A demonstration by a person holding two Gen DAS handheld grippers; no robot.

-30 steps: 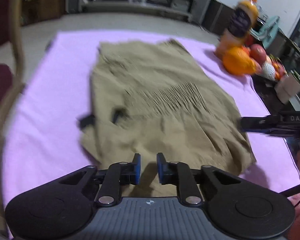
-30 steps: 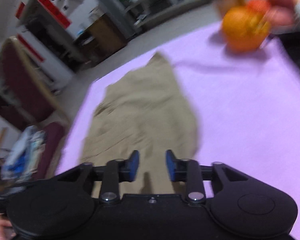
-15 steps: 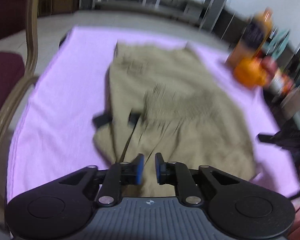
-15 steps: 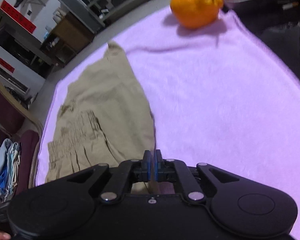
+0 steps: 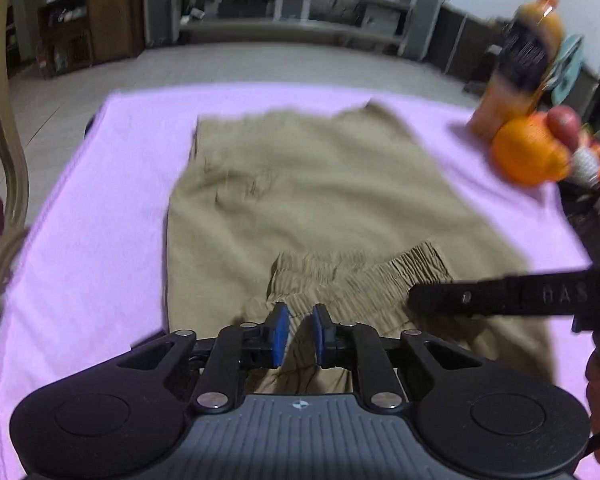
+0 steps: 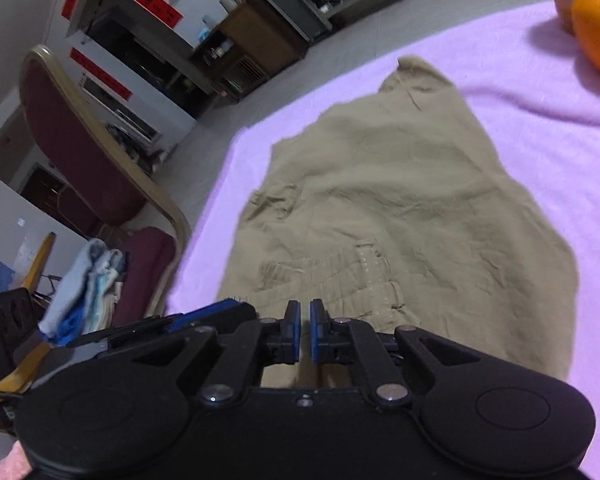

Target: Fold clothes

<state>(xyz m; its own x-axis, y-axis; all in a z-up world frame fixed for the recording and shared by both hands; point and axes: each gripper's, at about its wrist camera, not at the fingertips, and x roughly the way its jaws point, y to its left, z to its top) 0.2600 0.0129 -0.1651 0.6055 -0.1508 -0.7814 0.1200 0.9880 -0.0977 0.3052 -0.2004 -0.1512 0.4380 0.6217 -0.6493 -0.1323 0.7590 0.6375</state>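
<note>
From the left wrist, the khaki shorts (image 5: 308, 200) lie spread on the purple-covered bench (image 5: 100, 216), their elastic waistband (image 5: 356, 276) doubled over toward the hems, apparently mid-fold. The left gripper (image 5: 298, 334) angles down over the near edge, jaws narrow with cloth gathered between them; the right gripper (image 5: 500, 294) reaches in from the side. From the right wrist, the right gripper (image 6: 305, 330) points down at the waistband (image 6: 340, 276), jaws nearly together, seemingly pinching fabric.

Khaki shorts (image 5: 320, 208), waistband folded over
</note>
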